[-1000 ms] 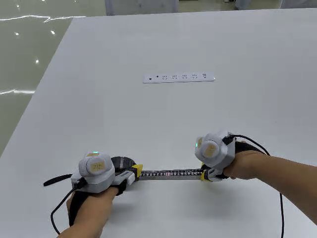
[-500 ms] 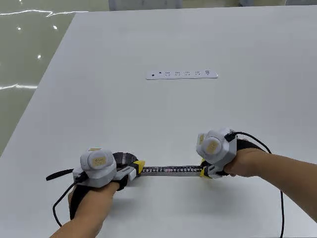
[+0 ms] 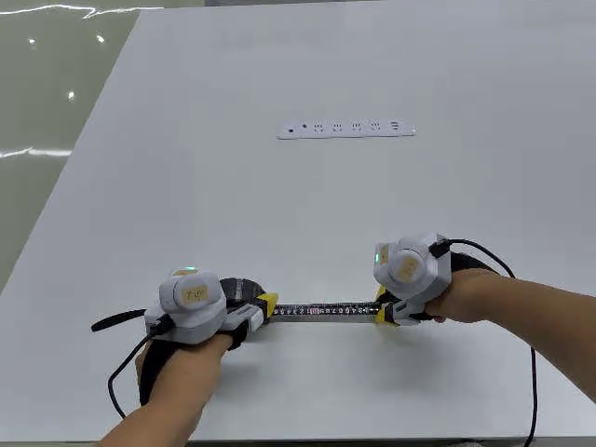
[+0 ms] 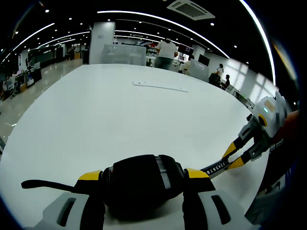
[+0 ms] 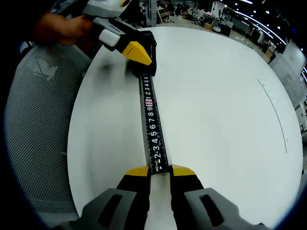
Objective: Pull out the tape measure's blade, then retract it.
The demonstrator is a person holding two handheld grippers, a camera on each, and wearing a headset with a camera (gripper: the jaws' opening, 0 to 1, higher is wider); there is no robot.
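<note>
I had bright, even overhead light on the white table [image 3: 279, 205], which was nearly washed out in the head view. The glossy floor [image 3: 47, 112] threw back streaks and spots of glare. Shadows were faint and soft, pooled just under the left gripper [image 3: 253, 312] and right gripper [image 3: 382, 308]. In the left gripper view the ceiling light strips [image 4: 158, 19] bowed with the fisheye, and the tape measure [image 4: 141, 184] close to the lens was soft. In the right gripper view the blade [image 5: 152, 124] numerals read sharp, while the far left gripper looked blurred.
</note>
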